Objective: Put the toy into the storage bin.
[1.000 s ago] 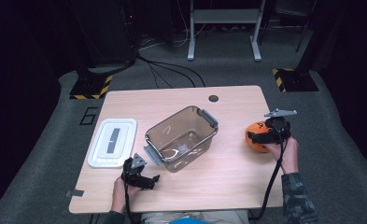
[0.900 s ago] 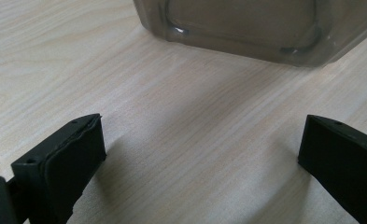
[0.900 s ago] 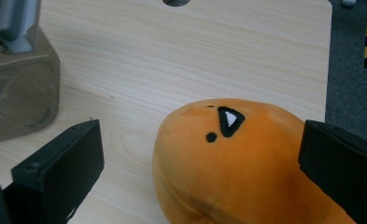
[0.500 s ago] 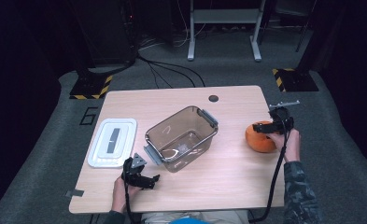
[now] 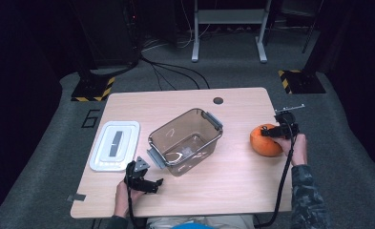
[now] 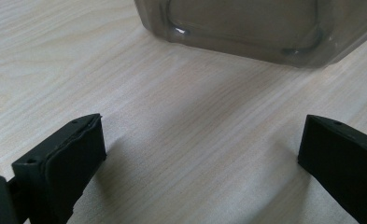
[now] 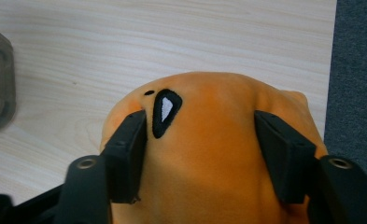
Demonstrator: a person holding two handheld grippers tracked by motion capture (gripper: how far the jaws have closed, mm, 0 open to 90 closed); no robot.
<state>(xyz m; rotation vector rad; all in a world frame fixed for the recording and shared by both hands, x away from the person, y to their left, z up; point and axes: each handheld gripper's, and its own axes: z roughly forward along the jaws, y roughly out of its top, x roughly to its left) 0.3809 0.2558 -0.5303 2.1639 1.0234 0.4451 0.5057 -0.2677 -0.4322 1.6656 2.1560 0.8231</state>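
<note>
An orange plush toy with a black-and-white eye patch lies near the table's right edge. My right gripper reaches onto it from the right. In the right gripper view the jaws have just been closing, and both pads press into the plush toy, which bulges between them. My left gripper rests at the front left of the table with its jaws wide apart. In the left gripper view nothing but bare wood lies between its fingers.
A clear plastic container with grey side handles stands open in the middle of the table; its base lies just ahead of my left gripper. A white lid lies at the left. Dark carpet borders the table edge.
My right gripper has shifted slightly and settled lower on the orange plush, and its jaws have narrowed from wide to gripping it. The left gripper has stayed put.
</note>
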